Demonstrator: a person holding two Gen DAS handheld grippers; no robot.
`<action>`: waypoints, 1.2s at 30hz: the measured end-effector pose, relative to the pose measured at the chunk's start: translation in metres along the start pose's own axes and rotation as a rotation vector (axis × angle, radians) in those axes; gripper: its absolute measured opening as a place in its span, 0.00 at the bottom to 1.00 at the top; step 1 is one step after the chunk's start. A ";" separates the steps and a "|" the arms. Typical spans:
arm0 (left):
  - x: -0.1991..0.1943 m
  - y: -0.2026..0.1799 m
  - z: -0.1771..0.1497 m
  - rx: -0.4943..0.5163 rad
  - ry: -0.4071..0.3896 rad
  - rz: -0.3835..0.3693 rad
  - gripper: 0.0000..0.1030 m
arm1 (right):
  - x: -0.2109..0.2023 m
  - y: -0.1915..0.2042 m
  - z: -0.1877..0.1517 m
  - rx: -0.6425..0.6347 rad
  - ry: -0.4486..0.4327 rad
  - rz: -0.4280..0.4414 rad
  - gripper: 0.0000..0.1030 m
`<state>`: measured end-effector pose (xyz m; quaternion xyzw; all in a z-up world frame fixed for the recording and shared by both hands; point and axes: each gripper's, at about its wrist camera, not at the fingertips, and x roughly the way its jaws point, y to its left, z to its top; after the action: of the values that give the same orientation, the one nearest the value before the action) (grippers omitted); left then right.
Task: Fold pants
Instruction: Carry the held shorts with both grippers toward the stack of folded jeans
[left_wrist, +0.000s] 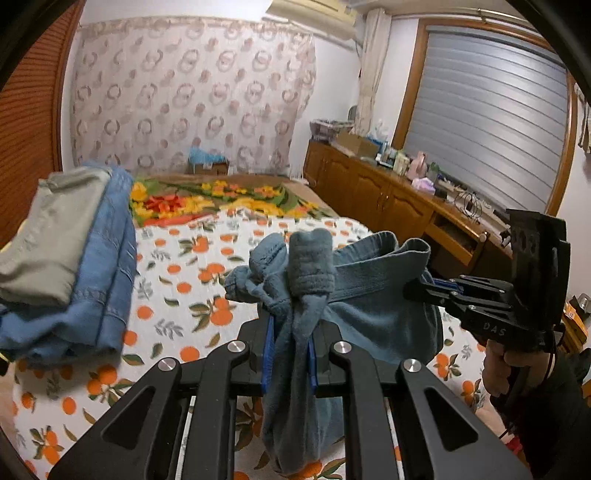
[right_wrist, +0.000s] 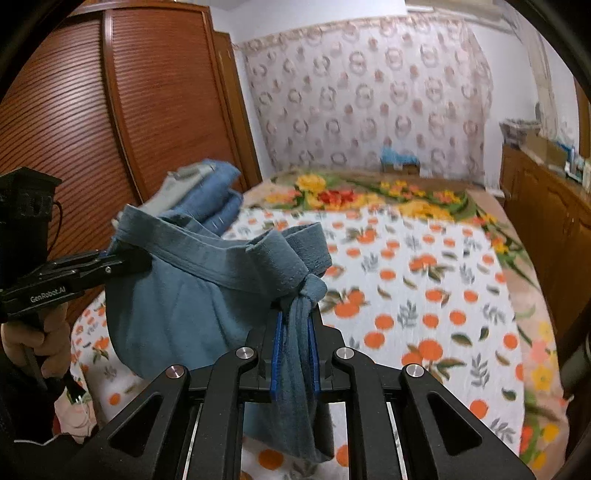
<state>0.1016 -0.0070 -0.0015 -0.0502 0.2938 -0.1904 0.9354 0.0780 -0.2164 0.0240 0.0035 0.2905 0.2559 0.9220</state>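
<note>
Both my left fingers (left_wrist: 291, 343) and right fingers (right_wrist: 297, 350) clamp the pants (left_wrist: 369, 295) waistband, lifted off the bed (right_wrist: 424, 266); every fold remains.

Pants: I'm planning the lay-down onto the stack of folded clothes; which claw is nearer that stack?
Left claw, probably: the stack sits just beside it; the right claw holds the pants farther away.
</note>
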 end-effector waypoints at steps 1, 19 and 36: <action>-0.004 0.000 0.002 0.003 -0.010 0.001 0.15 | -0.004 0.002 0.001 -0.006 -0.013 0.002 0.12; -0.050 0.015 0.024 0.042 -0.101 0.095 0.15 | -0.011 0.026 0.036 -0.113 -0.100 0.047 0.12; -0.063 0.090 0.022 -0.051 -0.114 0.216 0.15 | 0.071 0.058 0.079 -0.214 -0.088 0.125 0.12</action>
<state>0.0962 0.1001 0.0317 -0.0530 0.2485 -0.0779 0.9640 0.1434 -0.1208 0.0607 -0.0657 0.2199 0.3420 0.9112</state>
